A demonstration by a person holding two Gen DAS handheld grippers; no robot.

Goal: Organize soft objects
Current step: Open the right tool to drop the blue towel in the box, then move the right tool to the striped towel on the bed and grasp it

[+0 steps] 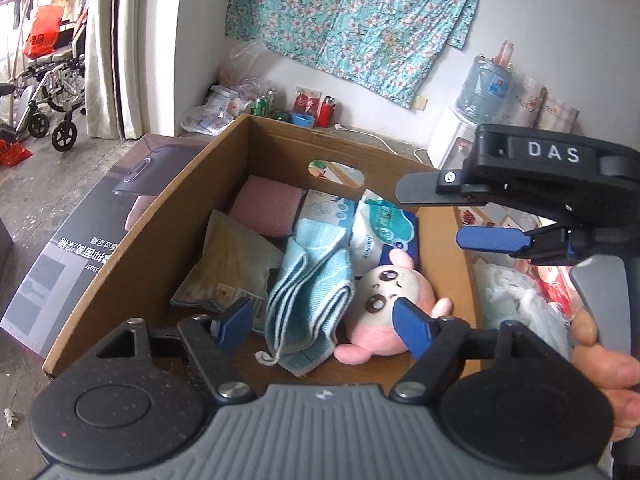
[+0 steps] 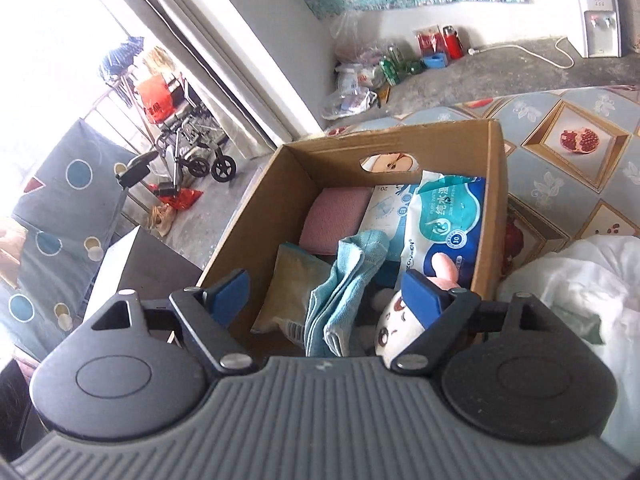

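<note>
Both tongs hang over the open cardboard box (image 1: 132,240), each spread wide with nothing between its pads. The left tongs (image 1: 324,320) sit above the near end of the box; the right tongs (image 1: 436,216) reach in from the right, above the right wall.

The soft things are already inside the box: a pink plush toy (image 1: 384,308) at the near right, a folded light-blue towel (image 1: 308,292) just left of it, a yellowish packet (image 1: 228,264) further left, a pink sponge pad (image 1: 266,208) at the far left, and a wet-wipes pack (image 1: 376,224) leaning at the far right.

I judge this a release-and-withdraw step. To do it well, lift both tongs straight up and clear of the box walls before swinging aside, so the pads do not snag the towel's loose edge or drag the plush back out. More soft goods seem to lie to the right of the box, a white plastic bag (image 1: 516,300) among them; that looks the likely next reach.
</note>
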